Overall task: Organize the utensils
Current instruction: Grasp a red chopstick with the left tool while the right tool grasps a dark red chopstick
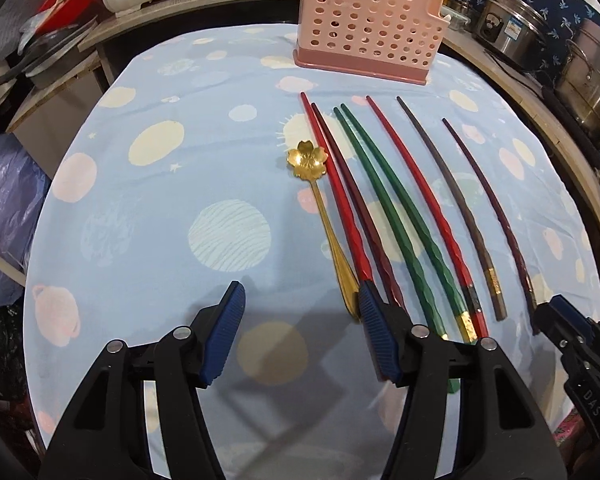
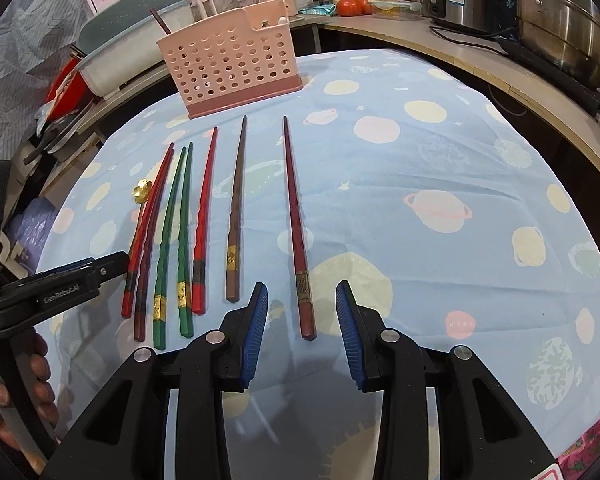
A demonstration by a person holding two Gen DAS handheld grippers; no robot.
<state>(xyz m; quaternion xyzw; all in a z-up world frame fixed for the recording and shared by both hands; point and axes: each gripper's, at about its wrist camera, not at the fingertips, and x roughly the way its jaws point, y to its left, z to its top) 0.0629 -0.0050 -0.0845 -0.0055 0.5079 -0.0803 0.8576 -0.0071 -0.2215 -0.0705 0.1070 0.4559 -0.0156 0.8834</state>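
Observation:
Several chopsticks, red (image 1: 416,200), green (image 1: 384,216) and brown (image 1: 452,208), lie side by side on the blue planet-print cloth (image 1: 160,208). A gold flower-shaped spoon (image 1: 306,160) lies at their left. My left gripper (image 1: 300,304) hangs open low over the cloth, its right finger (image 1: 370,308) beside the spoon's handle end. My right gripper (image 2: 303,304) is open, with the butt end of a dark red chopstick (image 2: 298,240) lying between its fingers, apart from both pads. A pink perforated holder (image 2: 228,68) stands at the far edge with one stick (image 2: 160,22) in it.
Steel pots (image 2: 560,28) and a cooker stand on the counter at the right. A white tub (image 2: 132,48), a kettle, bottles and tomatoes (image 2: 352,6) sit behind the holder. A person's hand (image 2: 4,392) holds the left gripper (image 2: 100,268) at the left edge.

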